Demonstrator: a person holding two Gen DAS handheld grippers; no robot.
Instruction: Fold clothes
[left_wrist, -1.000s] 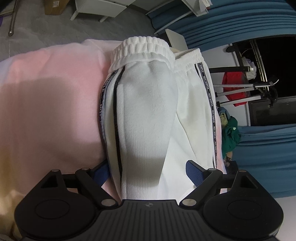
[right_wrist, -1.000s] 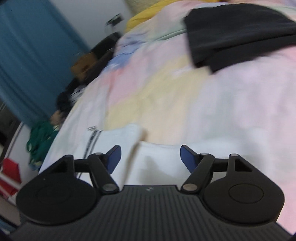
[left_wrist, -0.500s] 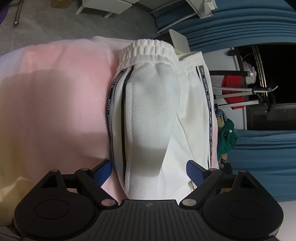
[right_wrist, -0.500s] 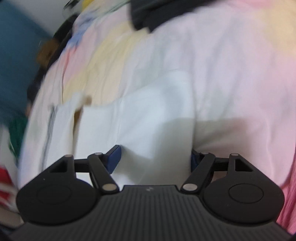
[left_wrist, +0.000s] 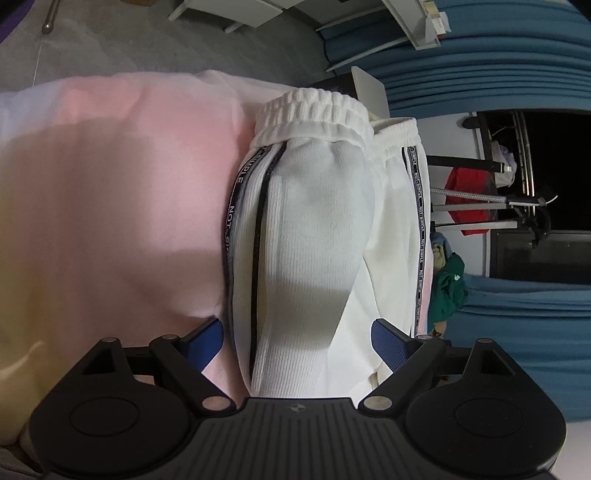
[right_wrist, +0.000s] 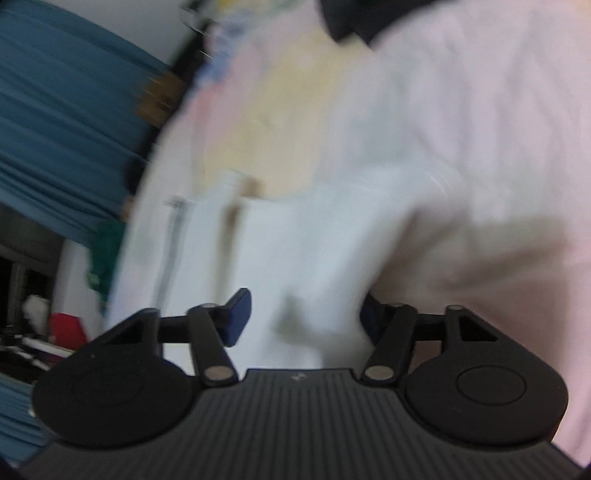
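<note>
White track pants (left_wrist: 317, 236) with black lettered side stripes lie folded lengthwise on a pastel pink and yellow bedspread (left_wrist: 110, 206), elastic waistband at the far end. My left gripper (left_wrist: 297, 341) is open, its blue pads either side of the near fold of the pants. In the blurred right wrist view the same pants (right_wrist: 280, 251) run between the pads of my right gripper (right_wrist: 301, 314), which is open; its right pad is partly hidden behind the cloth.
A dark garment (right_wrist: 354, 18) lies on the bed at the far end. Beyond the bed edge are blue curtains (left_wrist: 517, 55), a green garment (left_wrist: 448, 284), a red item on a rack (left_wrist: 469, 199) and white furniture on grey floor (left_wrist: 229, 11).
The left gripper has eased back and left a little; the pants sit further right in its view. The right gripper has swung over the pants; its view is motion-blurred.
</note>
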